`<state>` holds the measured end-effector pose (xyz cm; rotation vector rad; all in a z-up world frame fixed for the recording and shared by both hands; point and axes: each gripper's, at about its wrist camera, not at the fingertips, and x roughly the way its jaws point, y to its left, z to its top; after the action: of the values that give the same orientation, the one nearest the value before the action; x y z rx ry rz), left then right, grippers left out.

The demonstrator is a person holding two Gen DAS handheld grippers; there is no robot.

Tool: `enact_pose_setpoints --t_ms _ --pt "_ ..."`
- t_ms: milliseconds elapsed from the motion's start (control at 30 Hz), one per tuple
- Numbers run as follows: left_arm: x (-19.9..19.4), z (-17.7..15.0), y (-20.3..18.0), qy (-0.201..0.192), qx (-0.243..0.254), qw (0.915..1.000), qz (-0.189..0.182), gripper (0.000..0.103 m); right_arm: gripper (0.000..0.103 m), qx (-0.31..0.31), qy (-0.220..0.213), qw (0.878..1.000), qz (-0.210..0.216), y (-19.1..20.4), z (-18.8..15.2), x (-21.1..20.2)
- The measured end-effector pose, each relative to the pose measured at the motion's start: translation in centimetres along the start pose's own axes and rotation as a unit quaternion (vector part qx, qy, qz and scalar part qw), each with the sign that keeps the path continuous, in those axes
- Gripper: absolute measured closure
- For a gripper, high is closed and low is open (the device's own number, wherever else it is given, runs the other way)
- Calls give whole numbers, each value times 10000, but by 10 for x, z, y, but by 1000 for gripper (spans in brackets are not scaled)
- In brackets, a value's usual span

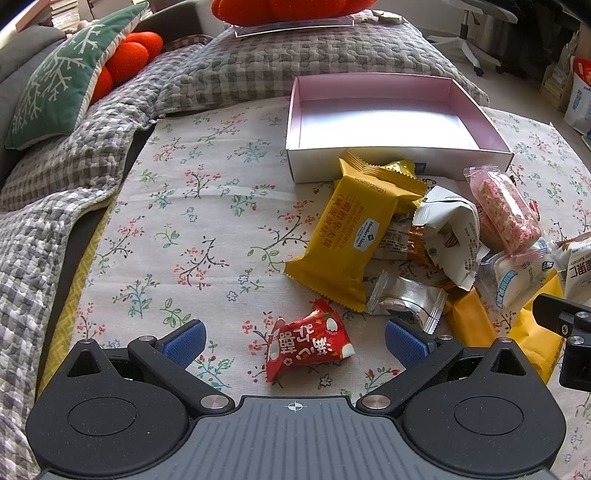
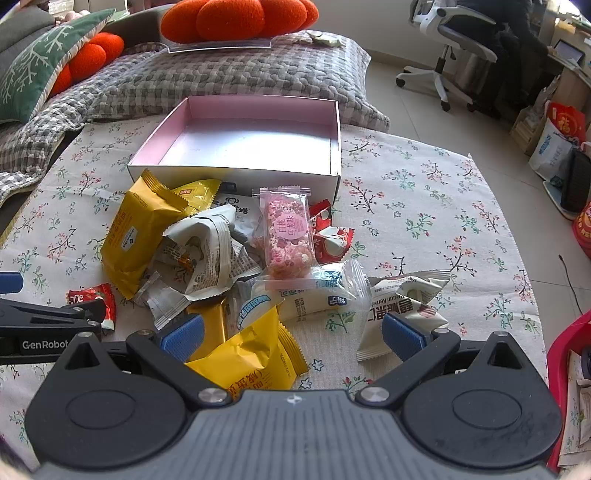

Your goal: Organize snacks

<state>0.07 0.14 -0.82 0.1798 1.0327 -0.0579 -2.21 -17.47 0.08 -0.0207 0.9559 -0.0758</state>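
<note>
An empty pink-lined box [image 1: 384, 122] stands on the floral cloth; it also shows in the right wrist view [image 2: 255, 136]. A pile of wrapped snacks lies in front of it, with a long yellow packet [image 1: 340, 236] and a pink rice bar [image 1: 506, 214] on top. My left gripper [image 1: 293, 341] is open, its pads either side of a small red packet [image 1: 306, 343]. My right gripper [image 2: 291, 338] is open over a crumpled yellow packet [image 2: 247, 350], with a white packet [image 2: 399, 314] by its right pad. The pink bar [image 2: 290, 232] lies mid-pile.
A quilted grey blanket [image 1: 74, 166] and a green cushion [image 1: 62, 77] lie left. Orange cushions [image 2: 236, 18] sit behind the box. The floral cloth [image 2: 424, 206] spreads right. An office chair [image 2: 454, 48], bags and a red bin [image 2: 565, 354] stand on the right.
</note>
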Motion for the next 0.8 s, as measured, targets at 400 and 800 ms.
enact_pose_setpoints --t_ms 400,800 --pt "0 0 0 0 1 10000 3 0 0 -7 11 10000 2 0 0 0" --pt "6 1 5 -8 62 9999 101 0 1 -28 97 9997 241 2 -4 2"
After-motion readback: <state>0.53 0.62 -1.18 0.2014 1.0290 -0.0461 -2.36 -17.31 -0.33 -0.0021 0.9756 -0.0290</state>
